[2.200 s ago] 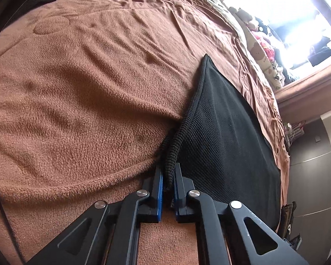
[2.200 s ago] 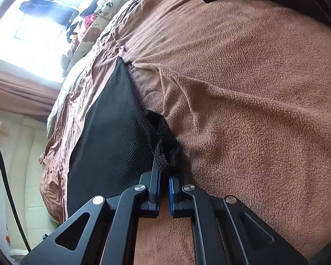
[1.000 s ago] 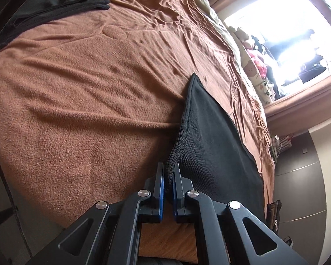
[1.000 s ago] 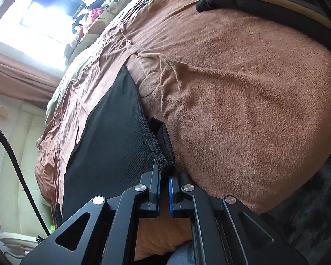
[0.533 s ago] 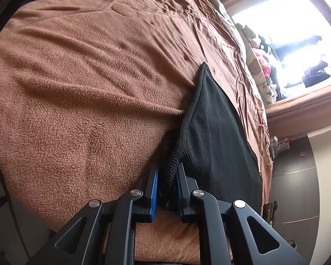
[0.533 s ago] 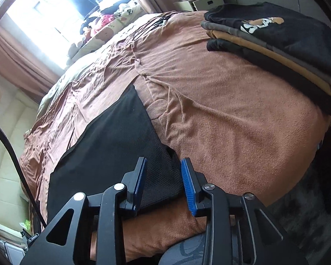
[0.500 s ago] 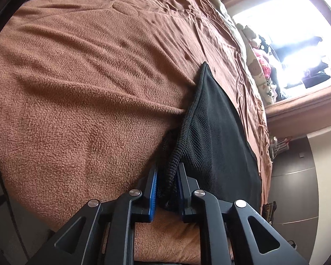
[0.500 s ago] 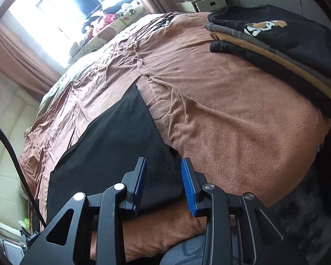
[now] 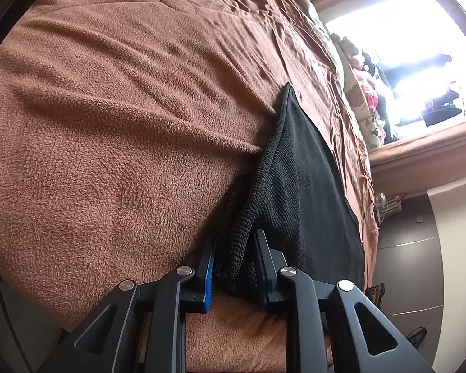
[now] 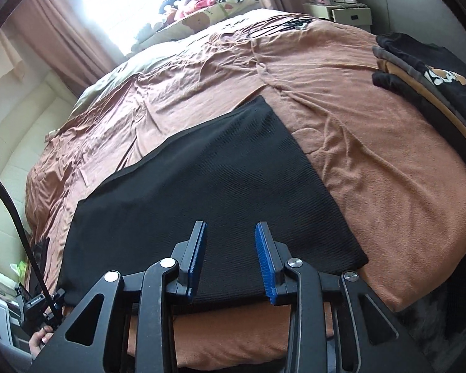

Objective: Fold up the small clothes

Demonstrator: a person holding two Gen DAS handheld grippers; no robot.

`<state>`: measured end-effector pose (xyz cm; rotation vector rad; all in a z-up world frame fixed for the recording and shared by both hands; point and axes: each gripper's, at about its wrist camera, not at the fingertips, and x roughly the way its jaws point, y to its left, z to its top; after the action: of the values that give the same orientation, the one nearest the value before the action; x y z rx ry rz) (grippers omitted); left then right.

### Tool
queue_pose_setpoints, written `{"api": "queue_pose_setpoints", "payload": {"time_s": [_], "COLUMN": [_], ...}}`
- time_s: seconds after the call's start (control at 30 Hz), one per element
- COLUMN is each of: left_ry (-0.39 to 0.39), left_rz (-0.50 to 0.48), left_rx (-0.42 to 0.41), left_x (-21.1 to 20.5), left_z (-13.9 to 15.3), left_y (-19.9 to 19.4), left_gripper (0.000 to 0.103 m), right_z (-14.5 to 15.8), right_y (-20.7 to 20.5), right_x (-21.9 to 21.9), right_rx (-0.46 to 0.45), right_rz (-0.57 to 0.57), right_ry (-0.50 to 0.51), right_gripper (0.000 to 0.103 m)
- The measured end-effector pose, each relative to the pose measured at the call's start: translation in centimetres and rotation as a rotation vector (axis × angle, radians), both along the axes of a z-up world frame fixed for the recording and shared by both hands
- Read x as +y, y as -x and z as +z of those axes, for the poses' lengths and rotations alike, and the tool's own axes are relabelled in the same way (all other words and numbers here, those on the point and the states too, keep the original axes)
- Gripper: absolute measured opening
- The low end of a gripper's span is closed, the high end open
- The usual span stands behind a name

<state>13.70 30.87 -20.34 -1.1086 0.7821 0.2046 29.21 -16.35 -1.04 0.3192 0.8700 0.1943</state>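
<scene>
Lying flat on brown blanket [image 10: 388,168]: black knit garment [image 10: 220,174]

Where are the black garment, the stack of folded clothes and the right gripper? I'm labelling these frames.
black garment [image 10: 214,174]: right wrist view, flat middle.
stack of folded clothes [image 10: 431,71]: right wrist view, top piece.
right gripper [image 10: 230,258]: right wrist view, between fingertips.

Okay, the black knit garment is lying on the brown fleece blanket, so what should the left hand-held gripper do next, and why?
Probably finish opening and back the left hand-held gripper away. Its jaws are opening, but a bunched corner of the black knit garment is between the blue pads. The right hand-held gripper stands open and empty above the garment, which lies flat on the brown fleece blanket, ready for the next fold.
</scene>
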Motion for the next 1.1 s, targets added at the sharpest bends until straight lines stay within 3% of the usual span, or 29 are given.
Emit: {"api": "queue_pose_setpoints", "payload": {"time_s": [0.23,0.8,1.1], "left_ry": [-0.001,-0.016,-0.021], "left_rz": [-0.001,-0.063,-0.089], "left_rx": [-0.014,-0.165,-0.217], "left_x": [0.1,-0.5,-0.9], "left_z": [0.3,5.0,7.1], "left_y": [0.3,1.1,0.5], "left_gripper": [0.009,0.007,0.007], "right_z": [-0.7,-3.5,-5.9], "right_y": [-1.6,-3.8,-4.4], "right_x": [5.0,14.7,18.7], "right_rx": [0.002,0.019,0.074], "right_rz": [0.063,0.201,0.329], "right_ry": [0.058,0.124,0.093], "right_gripper": [0.03,0.029,0.017]}}
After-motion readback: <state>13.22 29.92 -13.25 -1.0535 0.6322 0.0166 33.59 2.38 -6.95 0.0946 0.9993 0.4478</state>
